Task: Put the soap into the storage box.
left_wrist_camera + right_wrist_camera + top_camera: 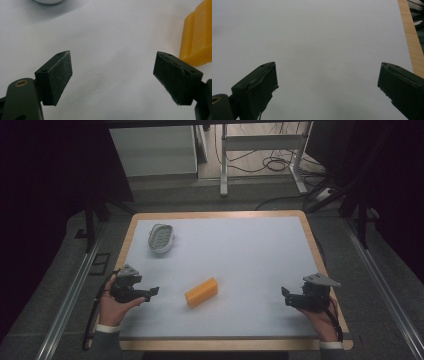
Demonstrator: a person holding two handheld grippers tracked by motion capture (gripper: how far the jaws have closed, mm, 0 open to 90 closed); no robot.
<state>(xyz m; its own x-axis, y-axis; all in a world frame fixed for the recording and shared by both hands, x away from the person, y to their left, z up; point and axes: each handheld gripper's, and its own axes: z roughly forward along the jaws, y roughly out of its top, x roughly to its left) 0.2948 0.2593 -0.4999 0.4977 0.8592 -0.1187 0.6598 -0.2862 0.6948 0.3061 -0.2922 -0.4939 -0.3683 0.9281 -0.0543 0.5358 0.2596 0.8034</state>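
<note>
A yellow-orange rectangular bar [201, 292] lies flat near the middle front of the white table top [240, 250]. An oval white dish with a slotted grey insert [161, 238] sits at the back left. My left gripper [151, 293] rests at the front left, held by a hand, jaws pointing right toward the bar and a short gap from it. In the left gripper view it [113, 56] is open and empty, with the bar [200, 35] just beyond the right jaw. My right gripper [285, 297] sits at the front right, pointing left. It [328, 66] is open over bare table.
A wooden rim [320, 265] frames the table top and appears along the right [412, 42] of the right gripper view. Beyond the table are a dark floor, a white desk frame [260, 150] and cables. The dish's edge [48, 1] shows at the top of the left gripper view.
</note>
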